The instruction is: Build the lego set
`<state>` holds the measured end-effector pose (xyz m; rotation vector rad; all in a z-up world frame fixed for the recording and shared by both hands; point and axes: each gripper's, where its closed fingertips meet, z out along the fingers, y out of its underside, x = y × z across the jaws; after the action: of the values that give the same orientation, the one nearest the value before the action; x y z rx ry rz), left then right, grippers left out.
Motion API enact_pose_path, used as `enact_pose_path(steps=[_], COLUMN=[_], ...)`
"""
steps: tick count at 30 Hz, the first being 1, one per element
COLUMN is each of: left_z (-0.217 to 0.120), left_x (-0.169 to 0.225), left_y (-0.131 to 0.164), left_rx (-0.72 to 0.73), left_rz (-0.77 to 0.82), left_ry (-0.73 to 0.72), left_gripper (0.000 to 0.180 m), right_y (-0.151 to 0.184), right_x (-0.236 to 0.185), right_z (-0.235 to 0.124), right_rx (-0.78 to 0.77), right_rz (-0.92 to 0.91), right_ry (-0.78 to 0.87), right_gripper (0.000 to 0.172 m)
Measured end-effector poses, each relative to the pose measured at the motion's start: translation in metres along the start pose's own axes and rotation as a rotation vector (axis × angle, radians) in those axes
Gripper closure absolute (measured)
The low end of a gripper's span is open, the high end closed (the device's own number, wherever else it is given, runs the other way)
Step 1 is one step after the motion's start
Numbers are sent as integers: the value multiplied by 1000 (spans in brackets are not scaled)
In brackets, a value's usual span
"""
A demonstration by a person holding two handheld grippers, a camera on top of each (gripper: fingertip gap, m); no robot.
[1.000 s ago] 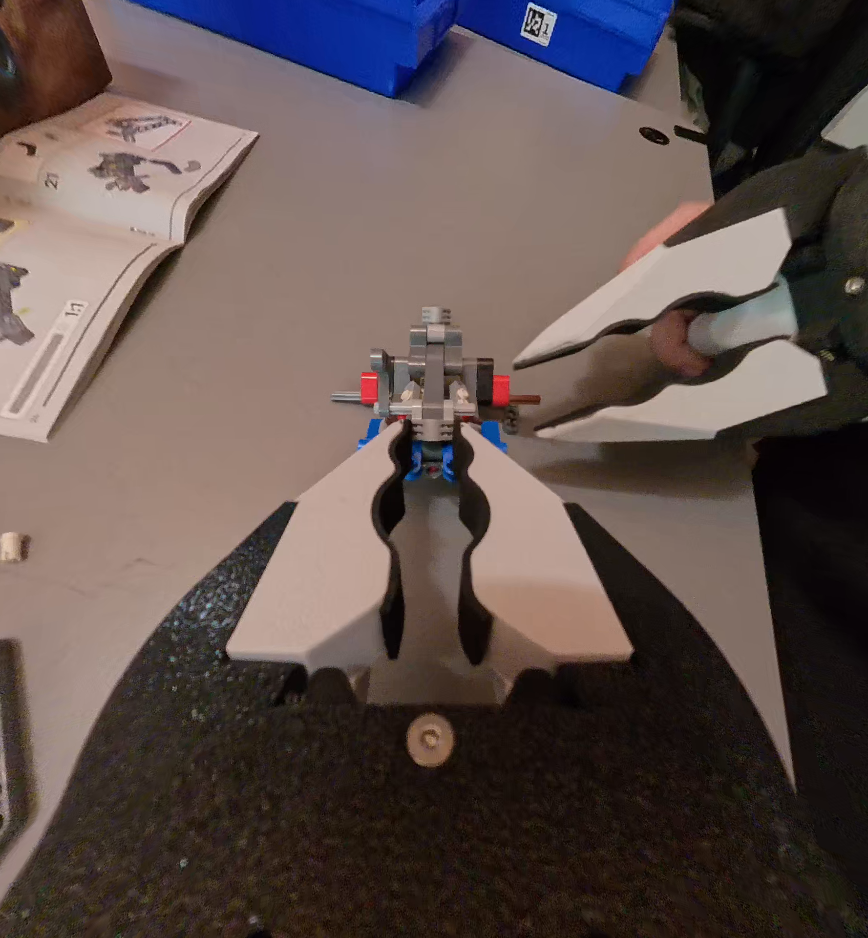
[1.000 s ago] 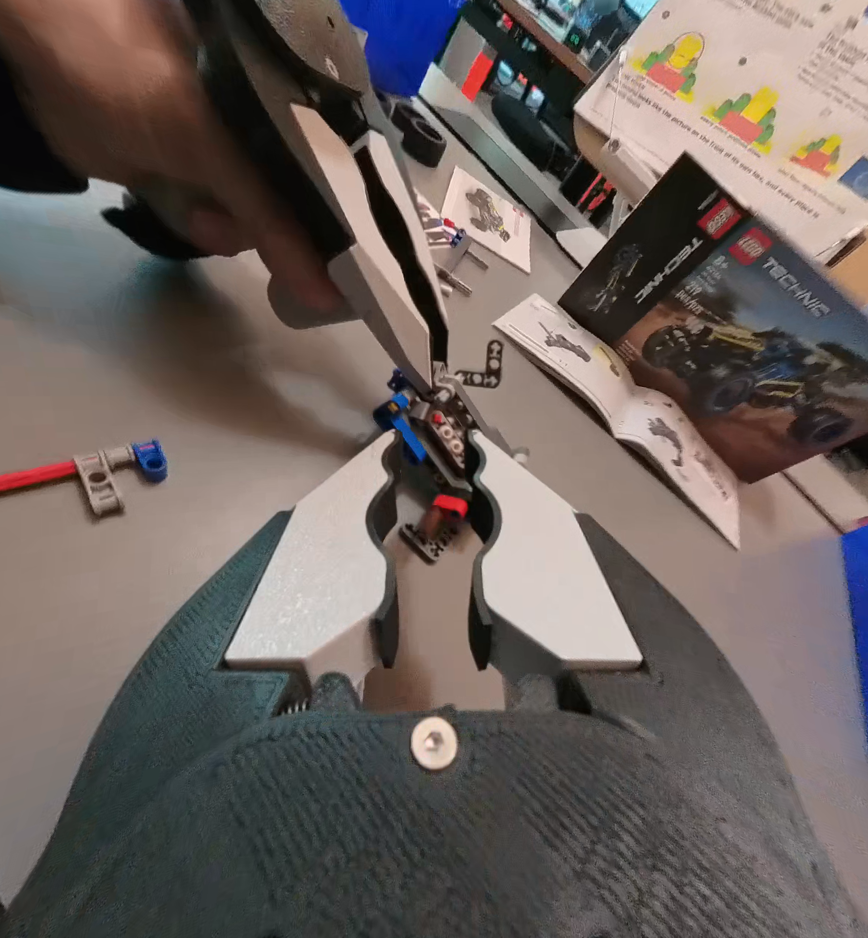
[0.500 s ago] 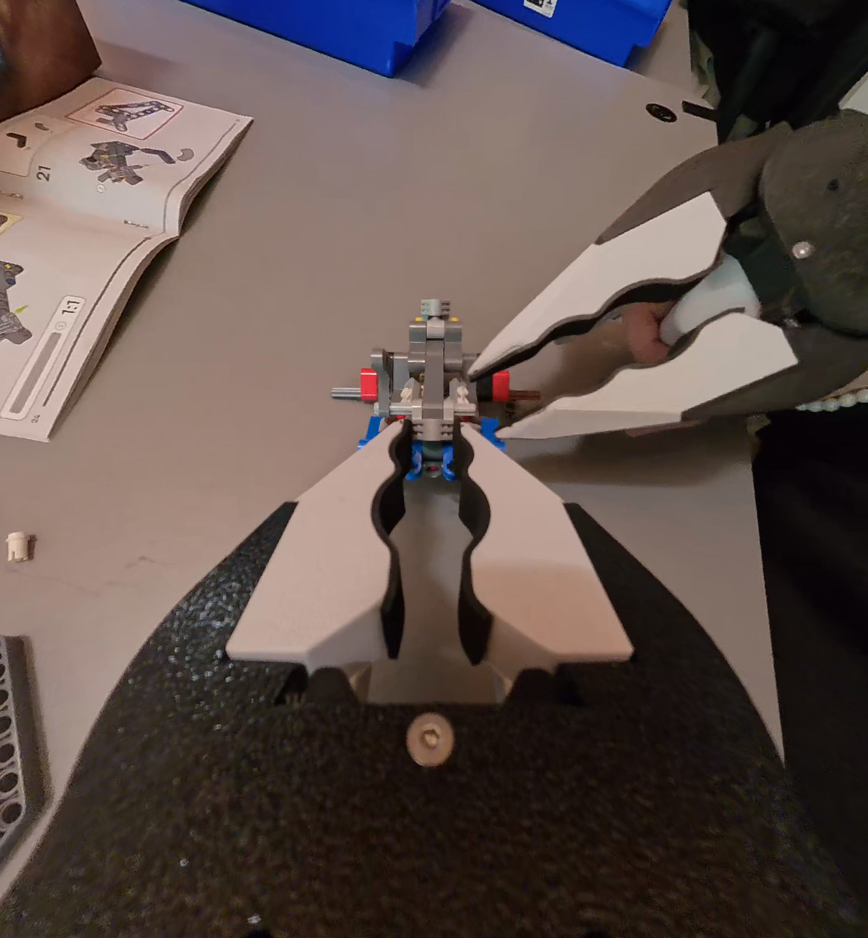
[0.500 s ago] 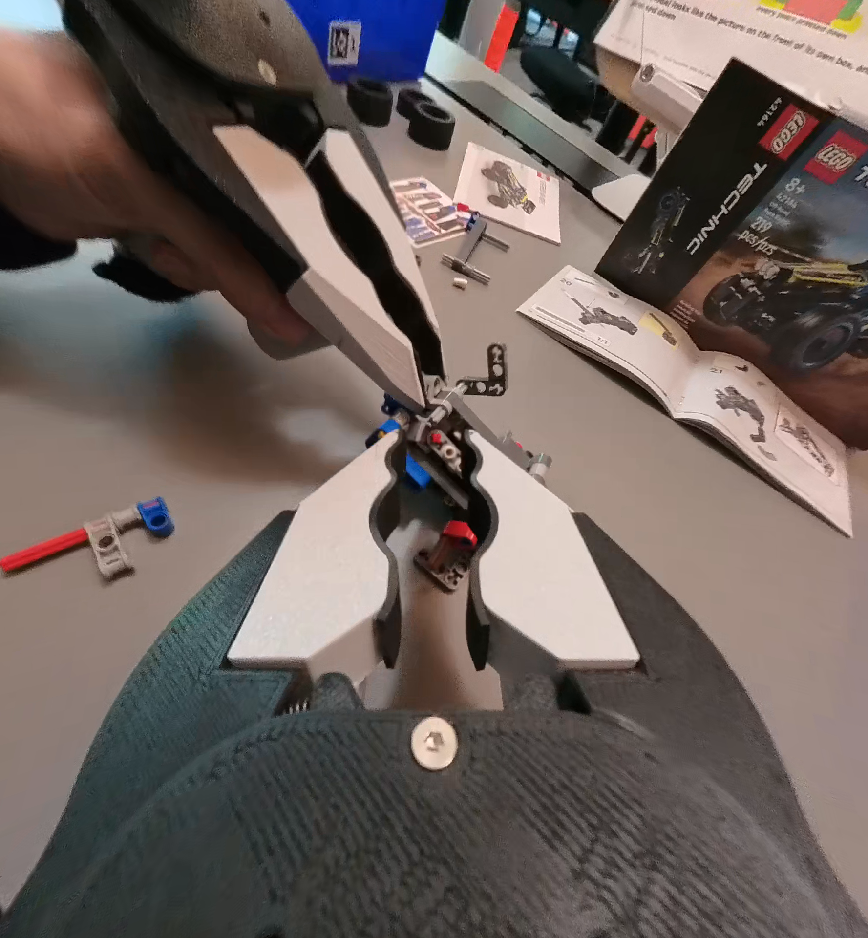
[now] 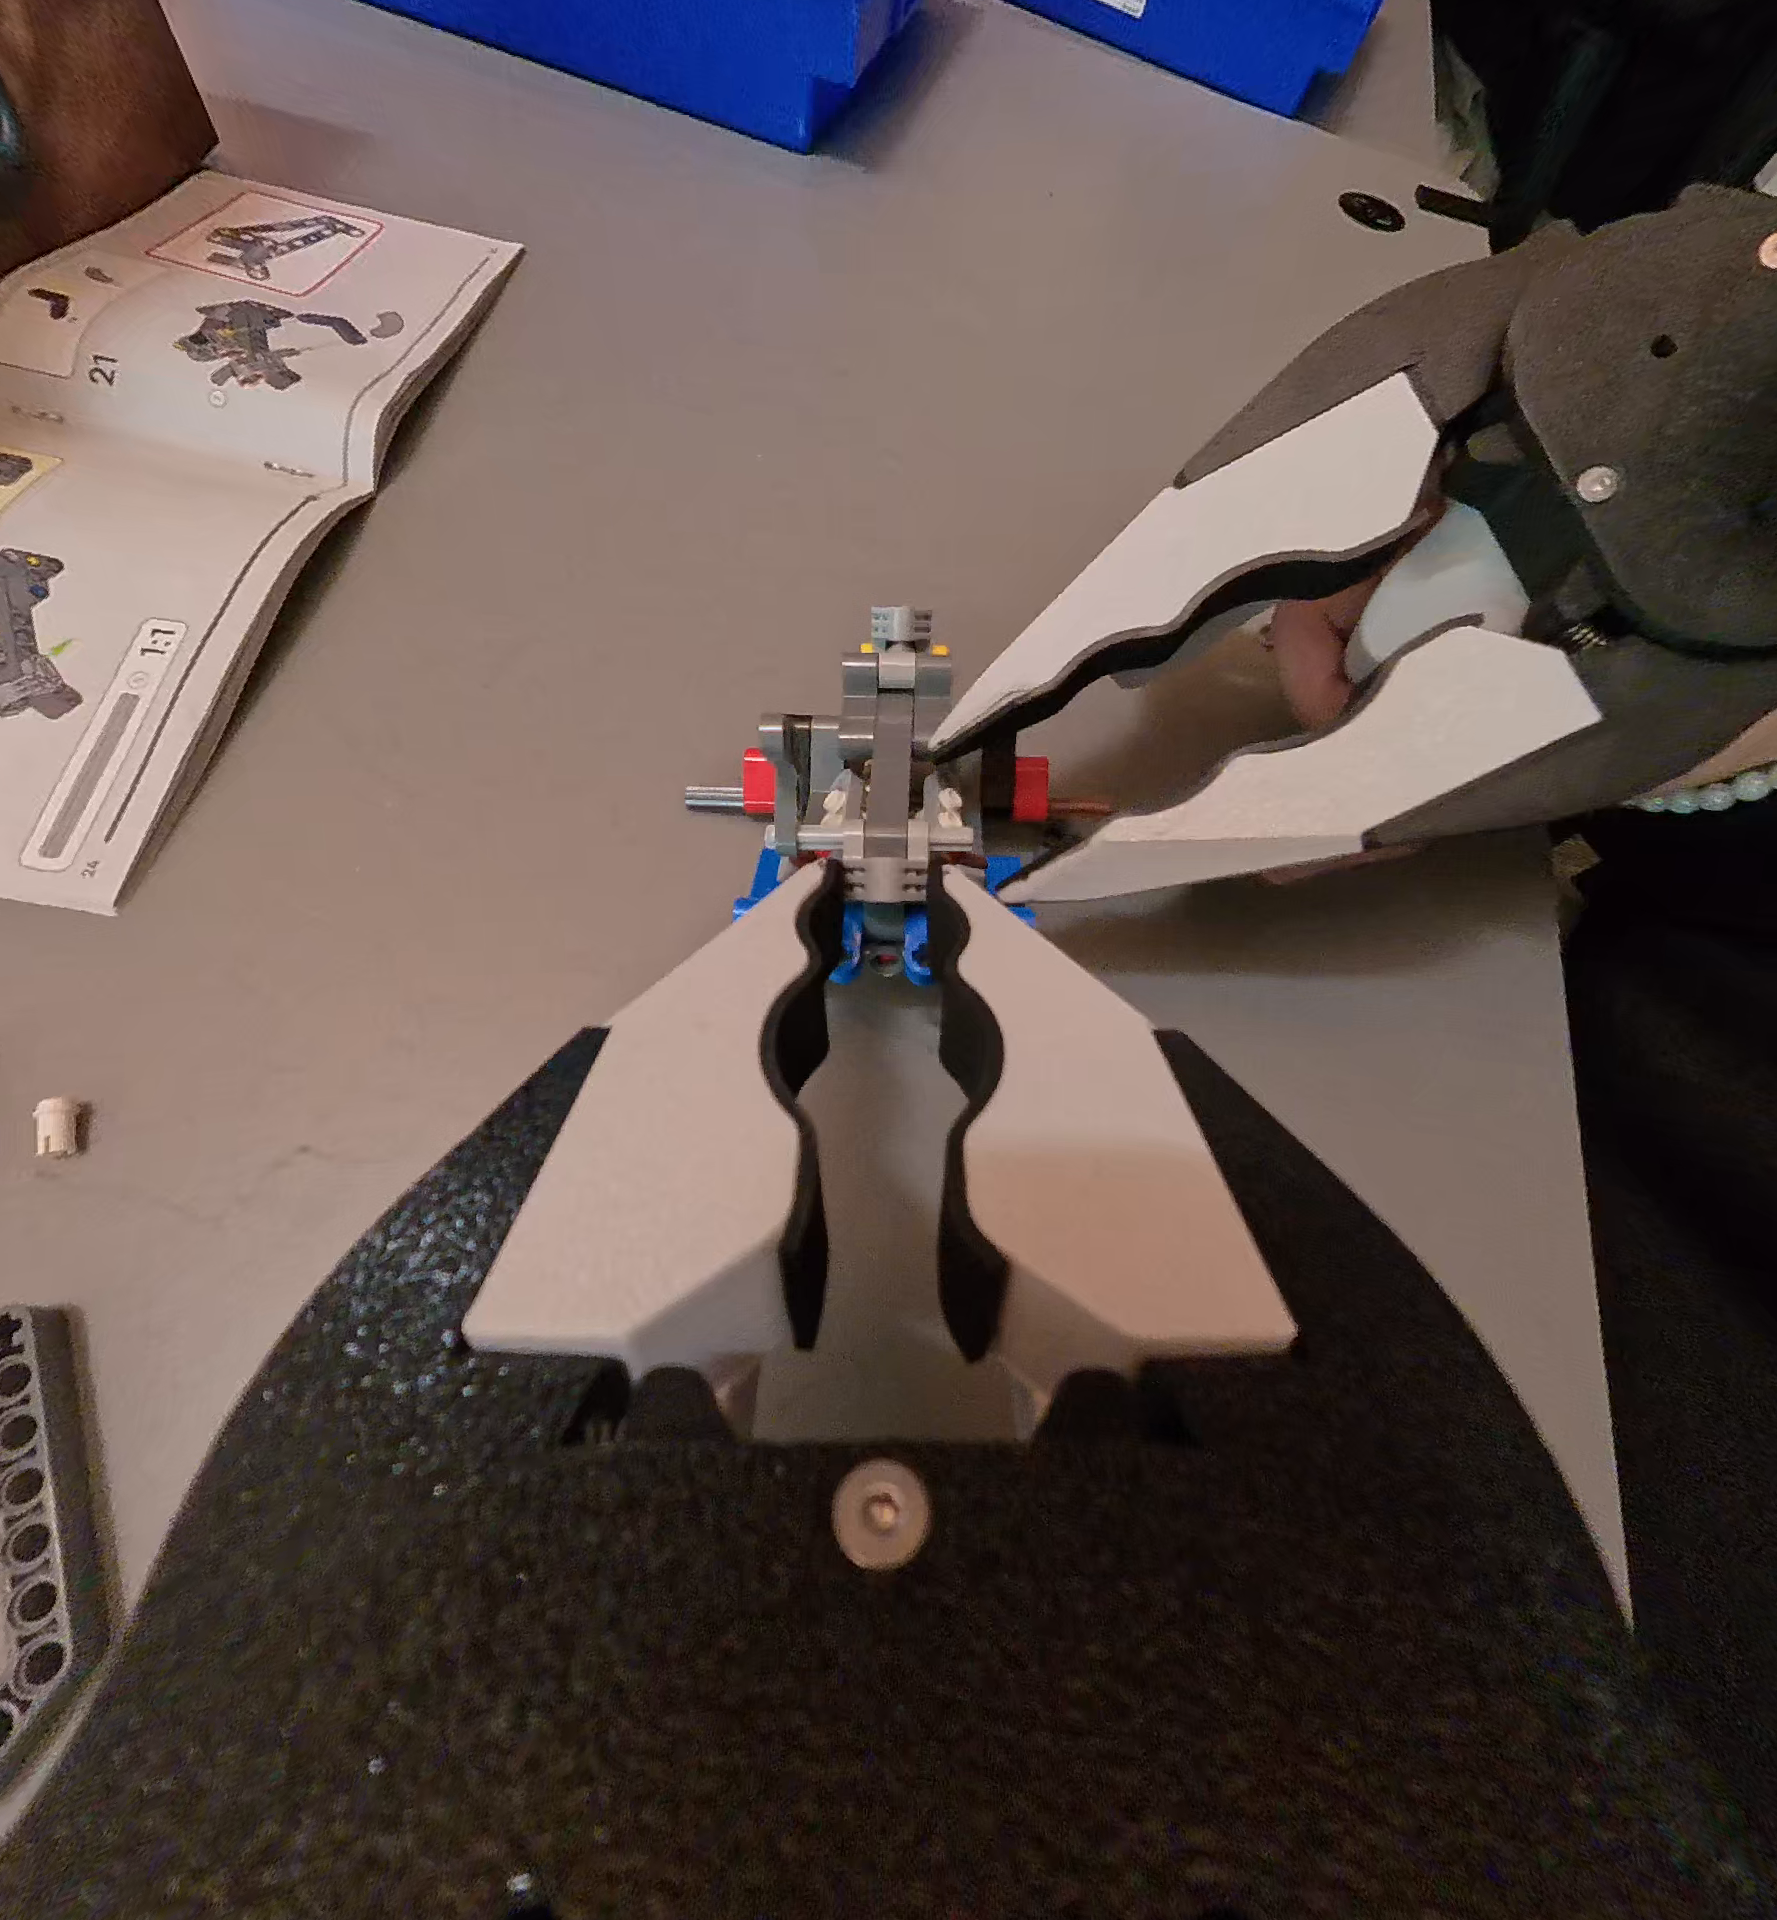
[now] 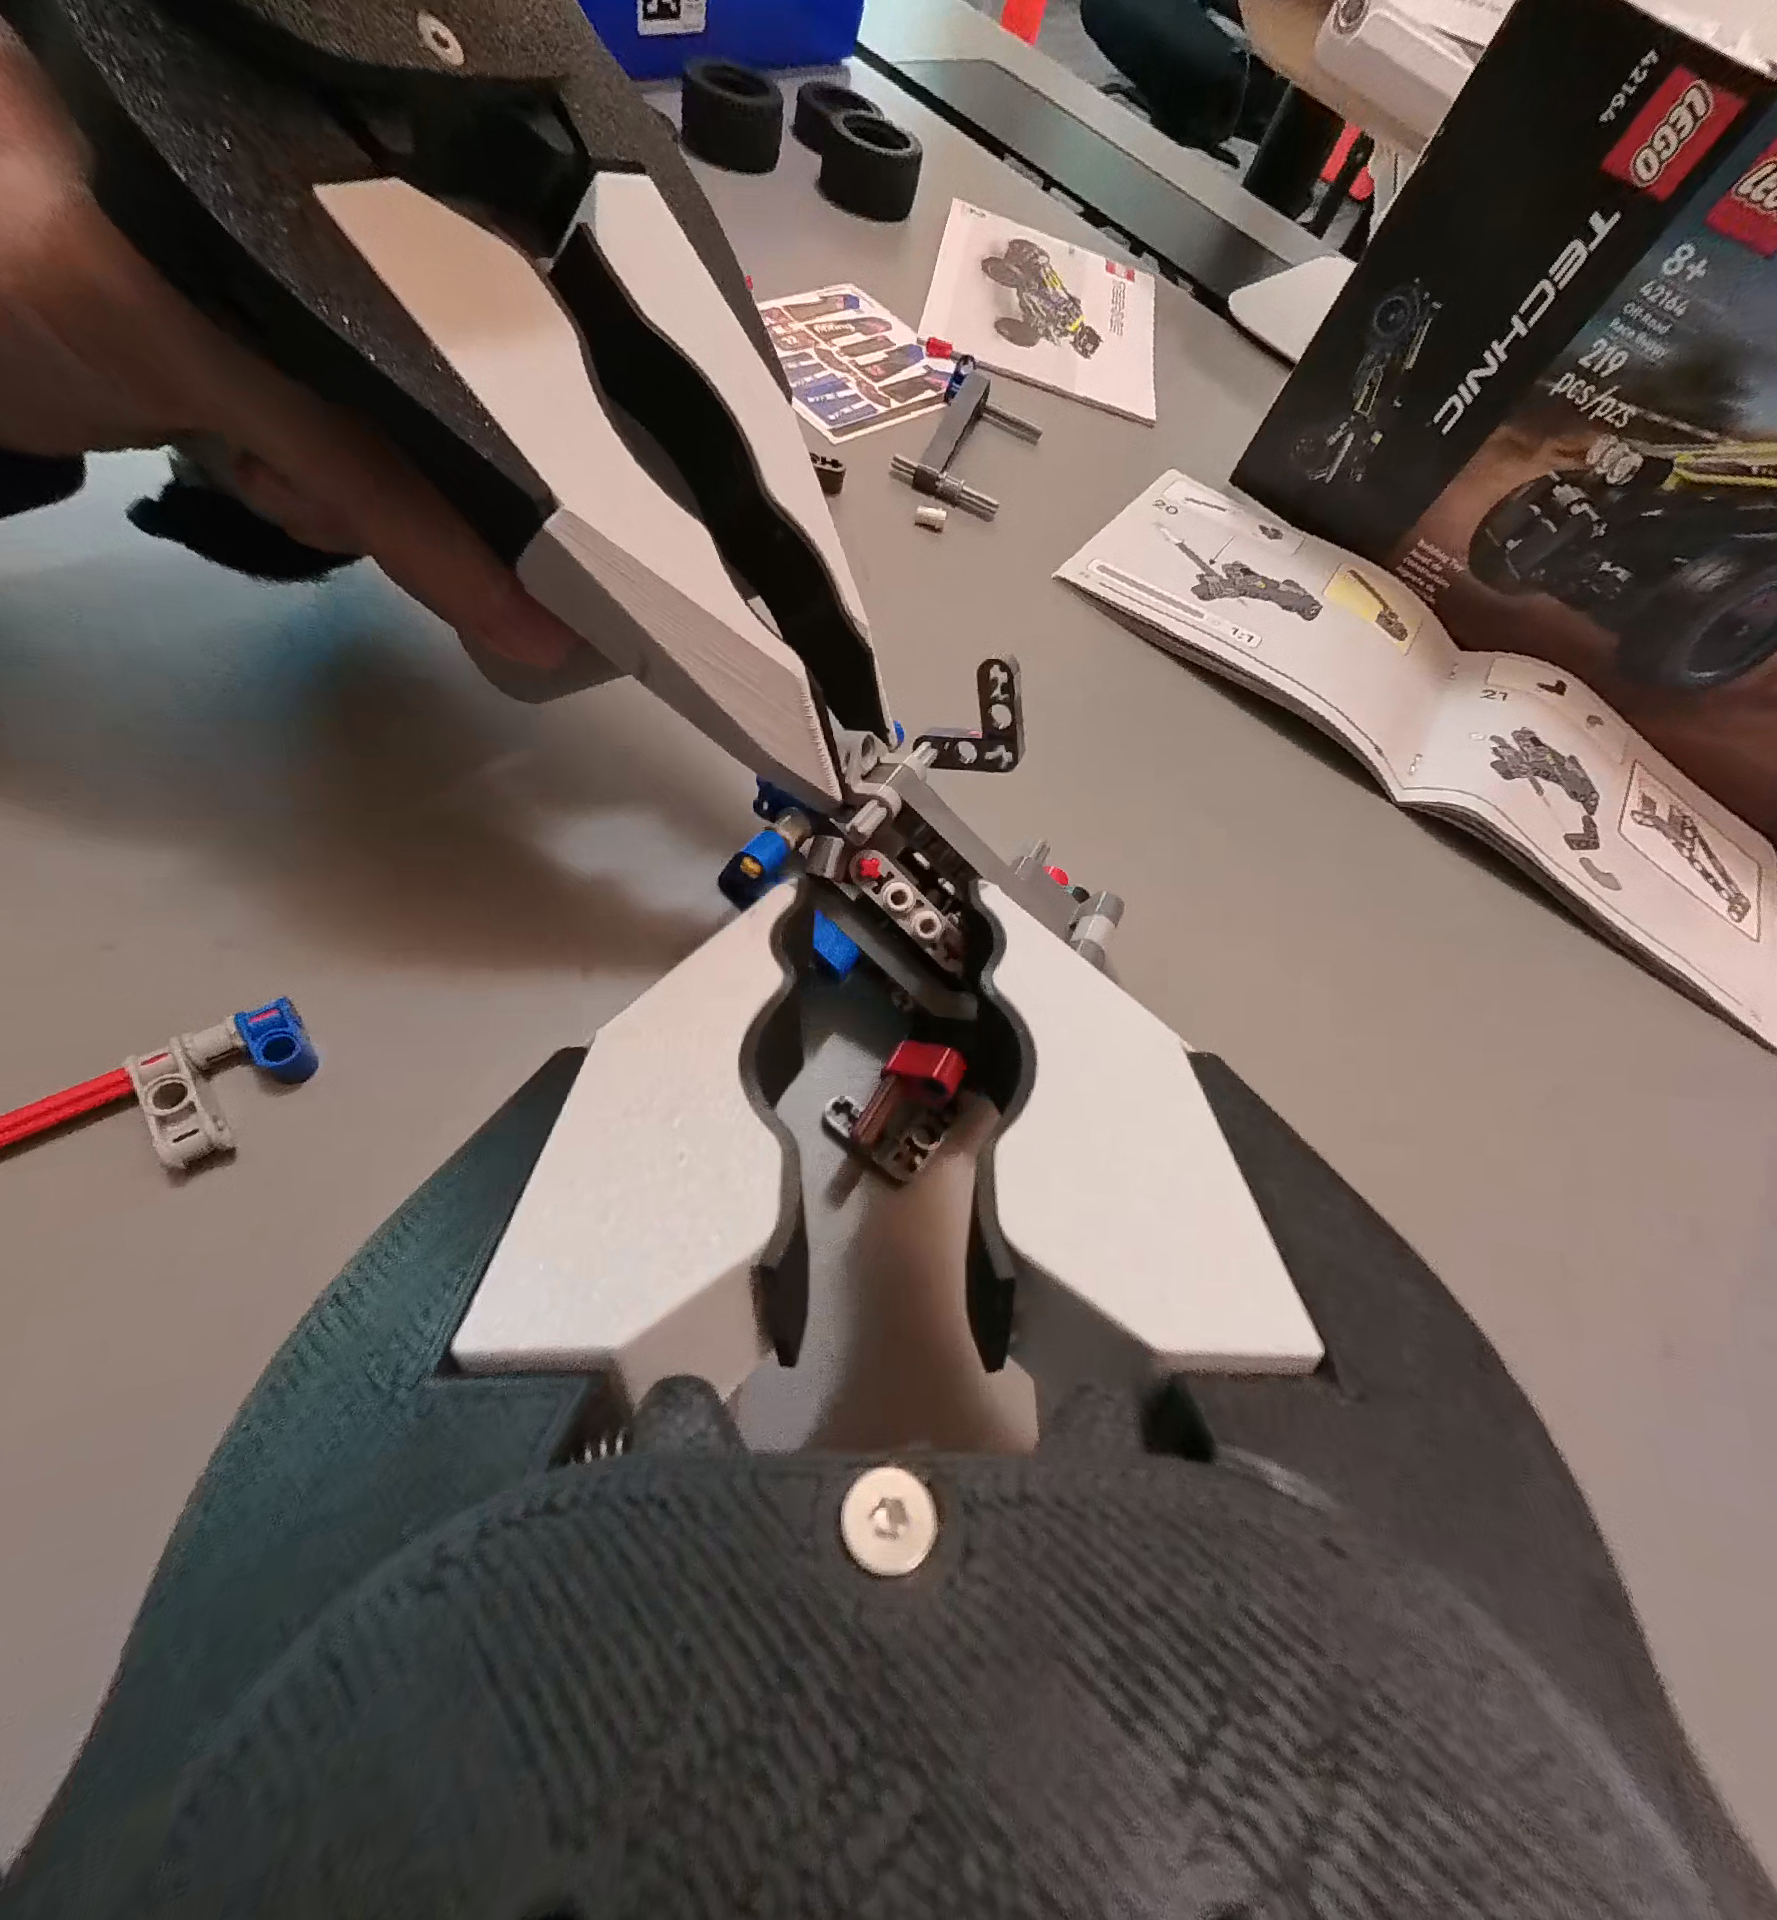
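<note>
- Grey, blue and red brick assembly is stood on the grey table, mid-frame, and is flanked by both grippers.
- Table: bounded at the far edge by blue bins; a dark set box is stood at its right in the right wrist view.
- Open instruction booklet is laid flat left of the assembly, well apart from it.
- Left gripper: jaws narrowly parted, both fingertips pressed on the assembly's near grey block; the assembly is held.
- Right gripper: brought in from the right, jaws held wider; upper tip is touching the assembly's upright grey part, lower tip is beside its blue base. The red-capped axle end is straddled; a clamp cannot be confirmed.
- Bent black perforated beam is laid at the near left edge.
- Red axle with grey and blue connectors is laid apart.
- Small white bush is laid near the left edge.
</note>
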<state>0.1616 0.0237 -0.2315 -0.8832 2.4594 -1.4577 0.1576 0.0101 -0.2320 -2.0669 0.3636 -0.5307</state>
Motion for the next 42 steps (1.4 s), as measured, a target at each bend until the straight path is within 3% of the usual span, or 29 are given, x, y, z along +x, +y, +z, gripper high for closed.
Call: enact_pose_path(steps=[12, 21, 22, 24, 28, 42], left_z=[2, 3, 3, 4, 5, 10], left_x=[0, -4, -4, -3, -6, -3], left_y=[-2, -2, -2, -5, -8, -10], left_rx=[-22, -42, -44, -37, -43, -84], left_rz=[14, -30, -31, -35, -17, 41], left_ry=[-19, 9, 8, 19, -10, 4], left_gripper=[168, 168, 168, 168, 168, 168], right_y=[-2, 4, 5, 8, 2, 6], right_x=[7, 16, 18, 27, 15, 25], right_z=[3, 1, 0, -2, -3, 3], right_rx=[-2, -16, -18, -21, 0, -27], right_rz=[128, 78, 75, 36, 127, 133], right_ry=[5, 35, 46, 100, 13, 47], right_gripper=[144, 138, 139, 158, 133, 128])
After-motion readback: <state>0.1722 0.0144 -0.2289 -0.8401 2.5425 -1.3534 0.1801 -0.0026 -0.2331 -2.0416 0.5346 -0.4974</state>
